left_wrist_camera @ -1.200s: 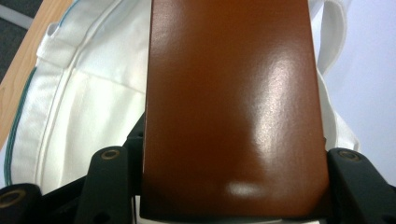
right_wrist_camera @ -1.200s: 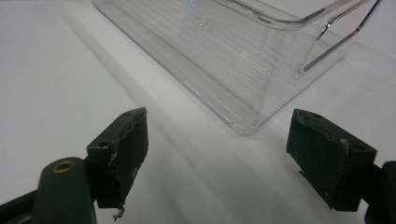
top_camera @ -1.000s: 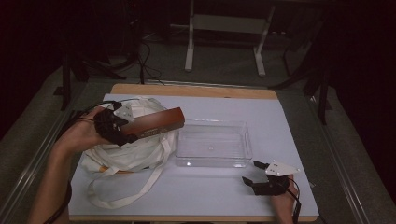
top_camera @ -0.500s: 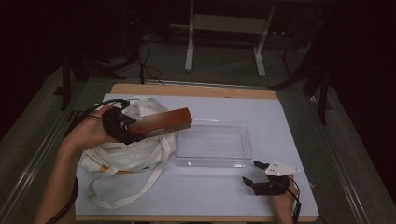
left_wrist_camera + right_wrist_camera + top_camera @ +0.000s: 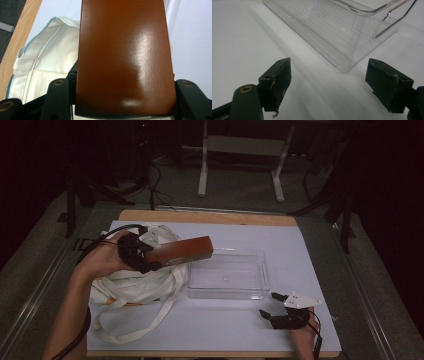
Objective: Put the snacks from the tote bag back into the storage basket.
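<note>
A long brown box (image 5: 182, 251) is held level above the table, its free end over the left rim of a clear plastic bin (image 5: 227, 274). My left gripper (image 5: 150, 257) is shut on the box's near end, above a white cloth bag (image 5: 135, 287). In the left gripper view the brown box (image 5: 123, 57) sits between both jaws, with the white bag (image 5: 42, 67) below it. My right gripper (image 5: 270, 307) rests open near the table's front right. In the right gripper view, the right gripper (image 5: 328, 86) faces a corner of the clear bin (image 5: 342, 27).
The table top (image 5: 300, 245) is covered in white, with a wooden edge (image 5: 210, 217) at the back. The bag's long straps (image 5: 130, 330) trail toward the front left. A metal stand (image 5: 240, 150) is on the floor behind the table.
My left gripper has carried the brown box to the right, from over the bag toward the clear bin. The right gripper has stayed put.
</note>
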`<state>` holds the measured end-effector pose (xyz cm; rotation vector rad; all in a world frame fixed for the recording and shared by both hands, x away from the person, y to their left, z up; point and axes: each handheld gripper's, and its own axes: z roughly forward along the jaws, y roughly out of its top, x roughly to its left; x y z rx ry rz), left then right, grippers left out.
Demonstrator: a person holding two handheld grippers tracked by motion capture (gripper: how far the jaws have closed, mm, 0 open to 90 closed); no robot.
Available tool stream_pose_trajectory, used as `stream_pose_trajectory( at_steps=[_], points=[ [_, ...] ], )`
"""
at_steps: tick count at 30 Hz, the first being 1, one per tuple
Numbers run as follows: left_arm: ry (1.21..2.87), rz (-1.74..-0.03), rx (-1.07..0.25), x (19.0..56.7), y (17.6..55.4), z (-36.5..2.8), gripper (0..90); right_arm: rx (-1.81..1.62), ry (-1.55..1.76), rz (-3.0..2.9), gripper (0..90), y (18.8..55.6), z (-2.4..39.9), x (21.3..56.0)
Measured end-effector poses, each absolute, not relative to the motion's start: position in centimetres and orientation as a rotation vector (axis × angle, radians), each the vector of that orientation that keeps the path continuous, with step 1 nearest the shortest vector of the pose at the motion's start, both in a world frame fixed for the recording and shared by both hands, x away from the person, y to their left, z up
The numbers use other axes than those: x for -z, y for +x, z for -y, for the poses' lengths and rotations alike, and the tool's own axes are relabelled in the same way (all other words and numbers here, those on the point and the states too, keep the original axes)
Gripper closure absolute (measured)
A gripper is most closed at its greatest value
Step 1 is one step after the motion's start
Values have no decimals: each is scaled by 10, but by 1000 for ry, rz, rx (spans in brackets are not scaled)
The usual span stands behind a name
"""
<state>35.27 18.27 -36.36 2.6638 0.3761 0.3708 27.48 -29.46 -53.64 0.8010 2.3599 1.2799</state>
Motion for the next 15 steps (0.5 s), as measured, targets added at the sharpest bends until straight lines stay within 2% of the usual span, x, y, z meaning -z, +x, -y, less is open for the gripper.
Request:
stream_pose_trajectory(
  at_steps=[15],
  points=[
    [2665,-353,-358,366,354,-173,436,-1281,801,-2360,206,275,295,536]
  ],
)
